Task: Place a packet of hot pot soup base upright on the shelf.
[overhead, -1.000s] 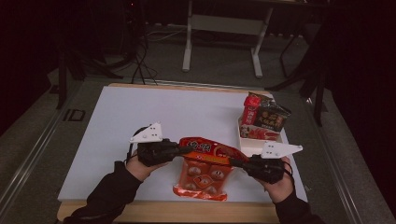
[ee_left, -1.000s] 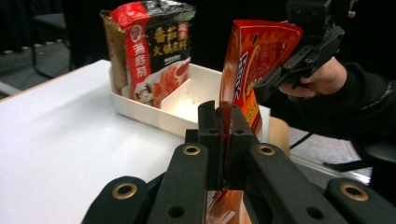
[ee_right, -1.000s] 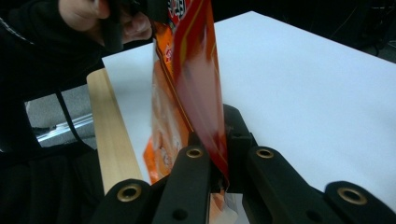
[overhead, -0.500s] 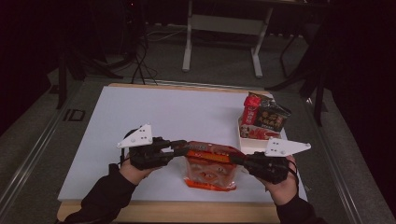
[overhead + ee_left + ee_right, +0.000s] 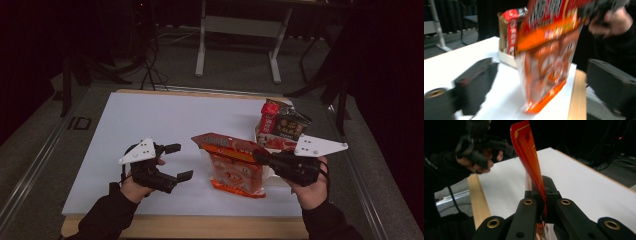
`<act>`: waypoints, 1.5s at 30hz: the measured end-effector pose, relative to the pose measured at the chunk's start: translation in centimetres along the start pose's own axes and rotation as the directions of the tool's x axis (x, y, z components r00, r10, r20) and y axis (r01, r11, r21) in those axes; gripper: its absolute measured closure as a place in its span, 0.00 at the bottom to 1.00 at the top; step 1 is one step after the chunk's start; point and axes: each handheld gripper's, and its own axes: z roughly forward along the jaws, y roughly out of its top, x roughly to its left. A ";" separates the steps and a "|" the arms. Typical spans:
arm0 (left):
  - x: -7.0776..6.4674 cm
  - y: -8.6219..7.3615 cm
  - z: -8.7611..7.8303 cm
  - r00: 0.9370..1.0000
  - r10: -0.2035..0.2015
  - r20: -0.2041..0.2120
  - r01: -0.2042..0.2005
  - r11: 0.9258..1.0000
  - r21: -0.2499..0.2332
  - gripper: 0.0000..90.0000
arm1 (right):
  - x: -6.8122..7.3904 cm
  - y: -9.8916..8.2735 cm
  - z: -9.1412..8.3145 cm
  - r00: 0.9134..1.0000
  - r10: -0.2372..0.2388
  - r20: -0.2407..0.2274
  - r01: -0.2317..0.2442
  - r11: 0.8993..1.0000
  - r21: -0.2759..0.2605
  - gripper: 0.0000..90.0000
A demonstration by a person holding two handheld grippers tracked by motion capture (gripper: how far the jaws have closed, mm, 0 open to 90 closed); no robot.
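Observation:
An orange-red snack bag (image 5: 232, 169) hangs upright from its top edge, its bottom edge at the white tabletop (image 5: 150, 120). My right gripper (image 5: 260, 157) is shut on the bag's top right corner. In the right gripper view the jaws pinch the thin bag edge (image 5: 527, 147). My left gripper (image 5: 180, 161) is left of the bag and apart from it. Its jaws have just been opening and stand wide with nothing between them. In the left gripper view the bag (image 5: 546, 67) hangs ahead, beyond the two black fingers (image 5: 474, 82).
A small open box (image 5: 270, 145) with several snack packets (image 5: 282, 125) stands at the back right, just behind the bag. The table's wooden front edge (image 5: 200, 227) runs near both hands. A metal stand (image 5: 240, 30) is on the floor beyond the table.
The left gripper let go of the bag's left end, opened and drew away to the left. The right gripper rose, so the bag went from lying flat to hanging upright.

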 end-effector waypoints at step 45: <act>0.1 -7.1 -2.8 0.974 -0.062 -0.216 0.062 0.998 -0.006 0.00 | -7.2 2.1 -7.4 0.952 0.112 0.286 -0.072 0.986 -0.148 1.00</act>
